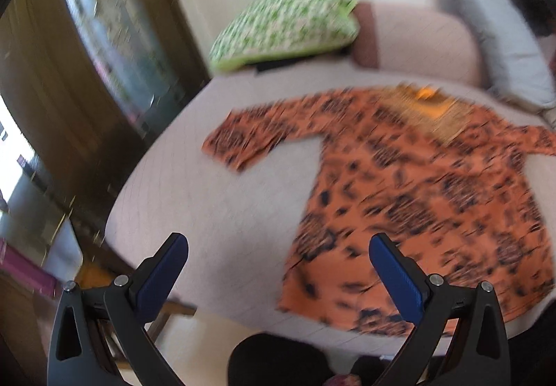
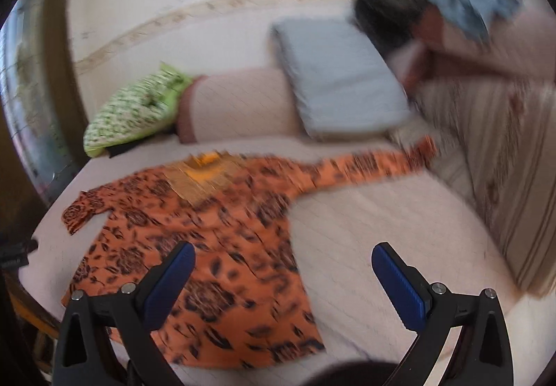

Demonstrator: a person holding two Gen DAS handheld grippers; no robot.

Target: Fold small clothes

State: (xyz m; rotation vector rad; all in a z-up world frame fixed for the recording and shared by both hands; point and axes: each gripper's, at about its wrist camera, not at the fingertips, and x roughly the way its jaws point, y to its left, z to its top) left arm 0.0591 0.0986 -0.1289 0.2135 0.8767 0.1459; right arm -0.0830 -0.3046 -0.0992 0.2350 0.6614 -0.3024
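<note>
An orange tunic with a dark floral print (image 1: 410, 184) lies spread flat on the pale bed (image 1: 215, 205), both sleeves out to the sides and a golden yoke at its neck. In the right wrist view the same tunic (image 2: 215, 240) fills the left half of the bed (image 2: 375, 247). My left gripper (image 1: 278, 247) hovers open above the tunic's lower left hem, holding nothing. Over the tunic's right side edge my right gripper (image 2: 283, 255) hangs open and empty too. Both views are motion-blurred.
At the head of the bed lie a green patterned pillow (image 1: 285, 24), a beige bolster (image 1: 417, 38) and a pale blue pillow (image 1: 493, 38). A striped blanket (image 2: 497, 170) is heaped at the right. Brown curtains and a window (image 1: 104, 48) border the left edge.
</note>
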